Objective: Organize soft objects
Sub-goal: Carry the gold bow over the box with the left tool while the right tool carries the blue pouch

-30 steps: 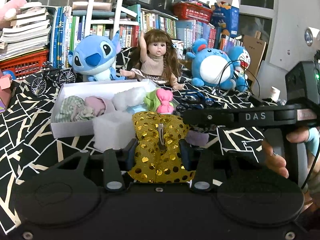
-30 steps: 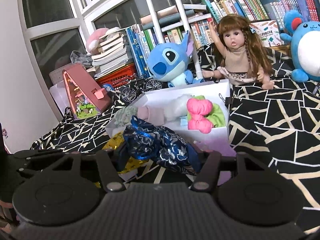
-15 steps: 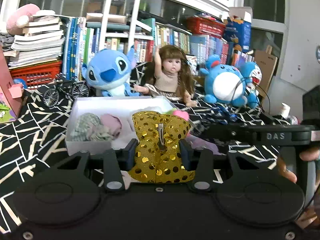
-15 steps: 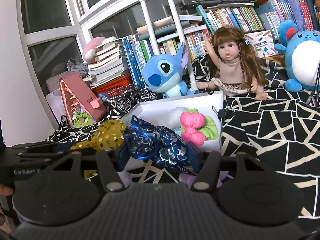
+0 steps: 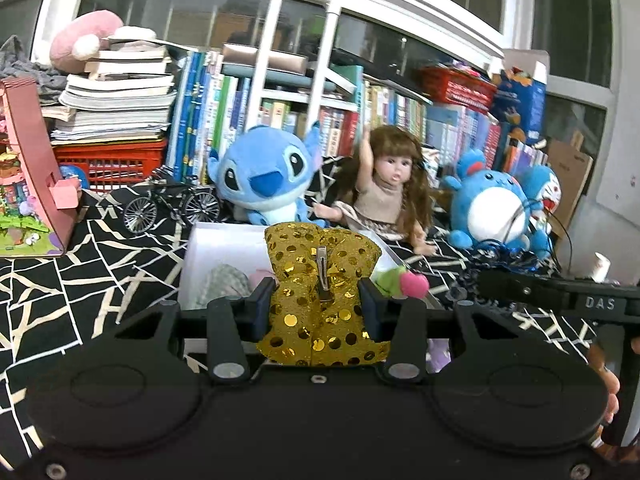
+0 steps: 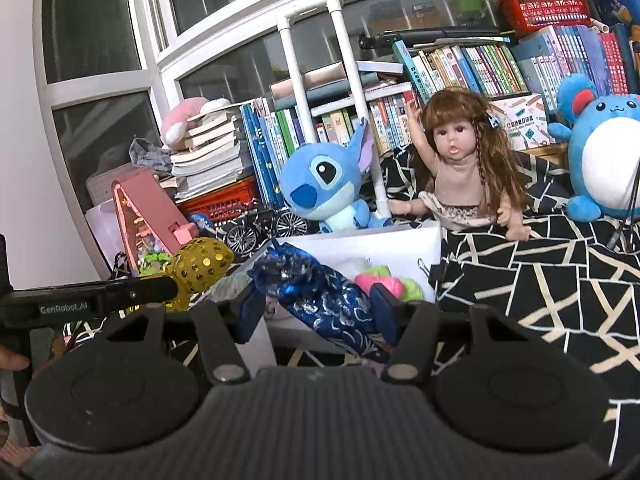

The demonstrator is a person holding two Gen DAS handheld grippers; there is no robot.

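Note:
A gold sequin bow [image 5: 320,280] with a metal clip sits upright in my left gripper [image 5: 316,308], which is shut on it just in front of the white box [image 5: 216,248]. The box holds a checkered cloth [image 5: 228,280] and a pink and green soft piece [image 5: 404,282]. A dark blue patterned bow [image 6: 320,300] hangs slanted in my right gripper [image 6: 318,312]. Its jaws are closing on the bow, which is lifted near the box's front wall [image 6: 380,248]. The gold bow [image 6: 200,264] shows to the left in the right wrist view.
Behind the box sit a blue Stitch plush [image 5: 264,176], a doll [image 5: 388,188] and a round blue plush [image 5: 492,208]. A model bicycle [image 5: 172,204] and a pink toy house [image 5: 28,184] stand at the left. Bookshelves line the back. A black-and-white cloth [image 6: 540,280] covers the table.
My left gripper rose and moved toward the box with the gold bow, which now shows at the left of the right view. The right gripper lifted slightly and the blue bow hangs narrower.

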